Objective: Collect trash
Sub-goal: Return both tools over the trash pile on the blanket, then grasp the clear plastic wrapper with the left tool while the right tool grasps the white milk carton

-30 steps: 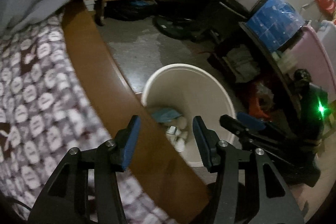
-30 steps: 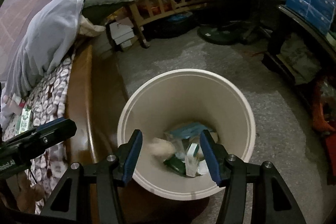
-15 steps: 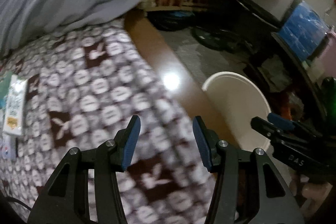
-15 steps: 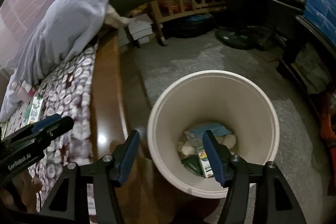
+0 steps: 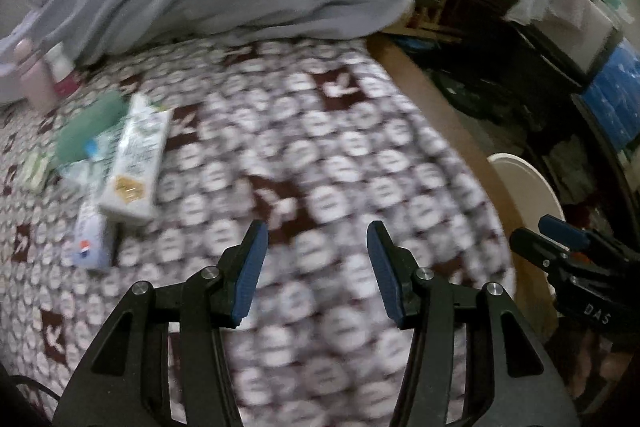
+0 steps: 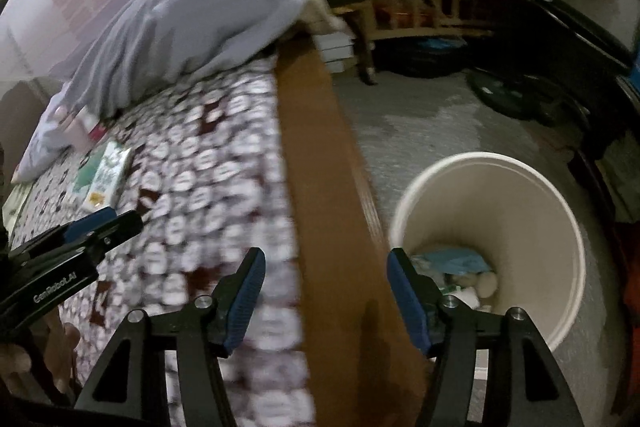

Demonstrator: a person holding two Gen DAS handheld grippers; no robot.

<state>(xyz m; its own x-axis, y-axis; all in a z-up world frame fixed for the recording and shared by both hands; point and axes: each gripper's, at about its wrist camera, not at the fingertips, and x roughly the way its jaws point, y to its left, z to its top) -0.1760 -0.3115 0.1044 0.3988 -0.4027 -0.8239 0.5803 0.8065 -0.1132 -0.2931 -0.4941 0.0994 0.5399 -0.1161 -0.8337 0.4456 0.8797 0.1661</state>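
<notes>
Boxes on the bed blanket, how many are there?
2 clear ones: a tall white-green carton lying flat, and a smaller white-blue box touching its near end. A green packet and blurry bits beside them may hide more.

Left gripper (image 5: 314,269): swings off the bin (image 5: 524,183) onto the bedspread (image 5: 320,155), cartons (image 5: 134,163) now ahead.
Right gripper (image 6: 324,297): slides from over the bin to the bed rail (image 6: 320,163), jaws a little wider, empty.

Cartons (image 5: 134,163) on bed (image 5: 320,163) — bin (image 6: 492,247) beside.
</notes>
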